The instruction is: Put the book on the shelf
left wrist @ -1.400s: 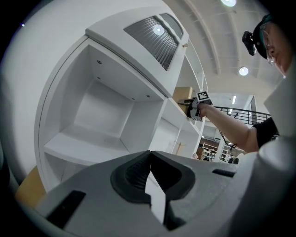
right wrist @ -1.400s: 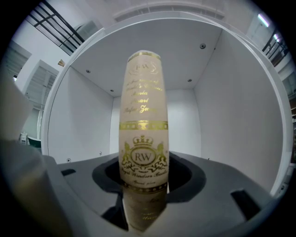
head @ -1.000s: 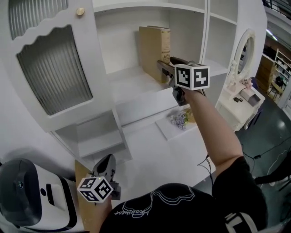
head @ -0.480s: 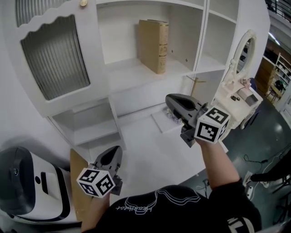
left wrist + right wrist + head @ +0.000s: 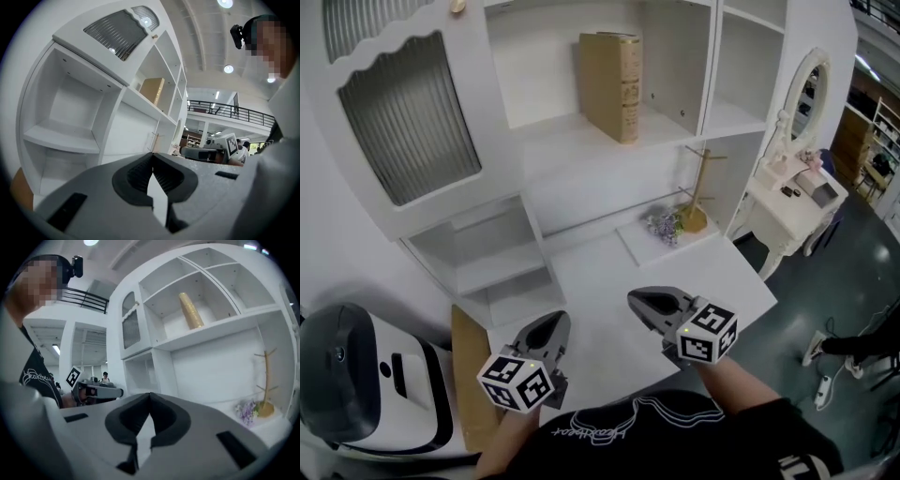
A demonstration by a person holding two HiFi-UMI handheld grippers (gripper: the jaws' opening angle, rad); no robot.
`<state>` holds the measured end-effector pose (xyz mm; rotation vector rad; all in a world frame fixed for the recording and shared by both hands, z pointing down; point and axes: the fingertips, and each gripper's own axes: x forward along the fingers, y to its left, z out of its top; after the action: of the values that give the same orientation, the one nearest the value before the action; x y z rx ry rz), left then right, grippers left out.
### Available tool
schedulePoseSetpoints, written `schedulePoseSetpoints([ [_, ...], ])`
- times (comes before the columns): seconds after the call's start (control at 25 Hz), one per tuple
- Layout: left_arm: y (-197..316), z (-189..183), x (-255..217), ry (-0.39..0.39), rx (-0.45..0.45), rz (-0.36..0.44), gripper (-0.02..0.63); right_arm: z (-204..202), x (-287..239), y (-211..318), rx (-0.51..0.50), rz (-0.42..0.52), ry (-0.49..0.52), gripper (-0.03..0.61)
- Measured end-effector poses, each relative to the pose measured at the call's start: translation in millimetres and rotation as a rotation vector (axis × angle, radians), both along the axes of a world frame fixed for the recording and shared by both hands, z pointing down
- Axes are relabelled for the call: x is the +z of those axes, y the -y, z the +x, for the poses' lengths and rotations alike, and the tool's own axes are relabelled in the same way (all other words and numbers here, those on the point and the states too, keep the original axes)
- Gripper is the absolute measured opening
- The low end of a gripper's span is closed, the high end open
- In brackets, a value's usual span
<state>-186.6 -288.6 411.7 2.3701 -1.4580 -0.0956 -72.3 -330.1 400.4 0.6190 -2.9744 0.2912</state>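
A tan book point(image 5: 611, 84) stands upright on the white shelf point(image 5: 581, 141) of the cabinet; it also shows as the tan book point(image 5: 152, 90) and the tan book point(image 5: 190, 310) in the two gripper views. My right gripper point(image 5: 637, 302) is low over the white desk, far from the book, jaws shut with nothing between them. My left gripper point(image 5: 559, 324) hangs beside it at the desk's near edge, jaws closed tip to tip and empty.
A white desk top point(image 5: 609, 281) lies below the shelf, with a small wooden stand point(image 5: 698, 192) and a bunch of dried flowers point(image 5: 663, 225) at its back. A white and black machine point(image 5: 366, 394) sits at the lower left. A white dressing table with mirror point(image 5: 797, 178) stands at the right.
My right gripper has let go of the book on the shelf, pulled back and down toward me, and its jaws have shut. The left gripper has shifted slightly right.
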Motion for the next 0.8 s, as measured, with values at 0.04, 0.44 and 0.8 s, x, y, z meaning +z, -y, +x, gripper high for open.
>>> schedulePoseSetpoints([
  [0.04,0,2,3,0.0,0.002,-0.007,0.003,2,7,-1,0.012,-0.018,0.006,0.005],
  [0.44,-3,14,9,0.003,0.008,-0.036,0.003,13,26,-7,0.002,-0.071,0.019,0.005],
  [0.8,-8,9,1,0.022,-0.015,-0.027,0.003,7,26,-12,-0.039,-0.072,0.025,0.006],
])
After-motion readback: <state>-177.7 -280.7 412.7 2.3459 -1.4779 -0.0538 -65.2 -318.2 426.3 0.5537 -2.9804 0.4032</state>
